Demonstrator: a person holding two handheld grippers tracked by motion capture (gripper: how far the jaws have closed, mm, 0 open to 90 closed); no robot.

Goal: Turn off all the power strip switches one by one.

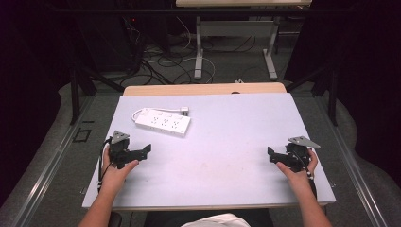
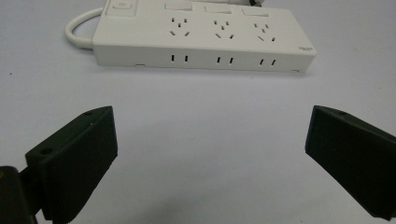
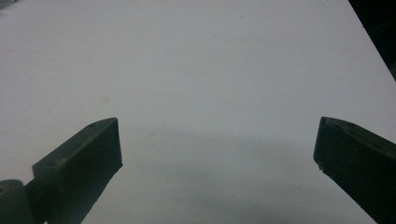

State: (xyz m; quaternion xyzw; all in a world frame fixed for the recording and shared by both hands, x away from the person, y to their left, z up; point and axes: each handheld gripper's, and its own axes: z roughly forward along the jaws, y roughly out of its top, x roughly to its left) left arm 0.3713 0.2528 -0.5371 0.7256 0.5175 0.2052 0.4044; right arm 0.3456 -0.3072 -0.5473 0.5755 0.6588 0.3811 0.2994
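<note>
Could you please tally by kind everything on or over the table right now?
White plastic power strip, with cord: 1
Black hand-held gripper: 2, left and right, both open
Total: 3

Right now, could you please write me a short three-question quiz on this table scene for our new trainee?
1. True or false: the left gripper is open, holding nothing.
2. Which gripper is nearer the white power strip? A) left B) right
3. Fill in: the right gripper is open over bare ____.

Key: 1 true; 2 A; 3 table.
</note>
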